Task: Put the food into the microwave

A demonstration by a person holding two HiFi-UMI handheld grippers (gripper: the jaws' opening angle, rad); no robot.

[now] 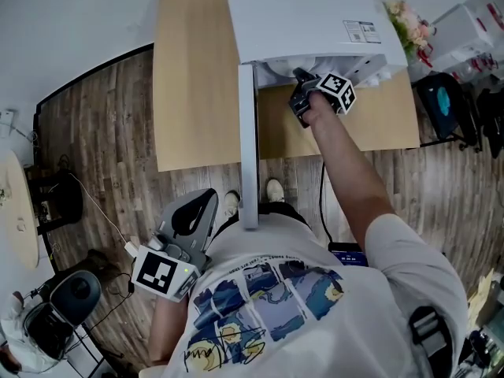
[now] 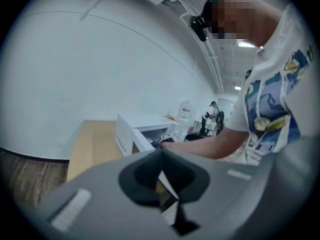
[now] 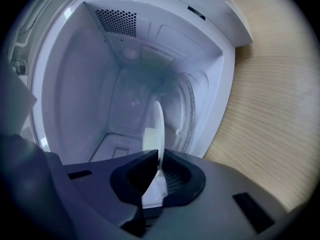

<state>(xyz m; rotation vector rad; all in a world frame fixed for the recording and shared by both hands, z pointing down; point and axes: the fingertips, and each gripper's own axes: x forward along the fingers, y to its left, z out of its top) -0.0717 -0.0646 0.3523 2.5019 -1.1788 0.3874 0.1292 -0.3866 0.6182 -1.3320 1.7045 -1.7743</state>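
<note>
The white microwave [image 1: 307,14] stands on the light wooden table [image 1: 197,93] with its door [image 1: 249,148] swung open toward me. My right gripper [image 1: 303,77] reaches into the cavity. In the right gripper view it [image 3: 156,166] is shut on the rim of a white plate [image 3: 157,129], seen edge-on, with something pale on it. The plate sits just above the glass turntable [image 3: 189,114]. My left gripper [image 1: 189,219] hangs low by my left side, away from the table, its jaws together and holding nothing; the left gripper view shows it [image 2: 161,170] pointing toward the microwave [image 2: 137,126].
A bunch of flowers [image 1: 408,22] lies beside the microwave at the table's right end. Black equipment [image 1: 445,105] stands right of the table. A round table [image 1: 17,211] and an office chair [image 1: 67,298] are on the wood floor at the left.
</note>
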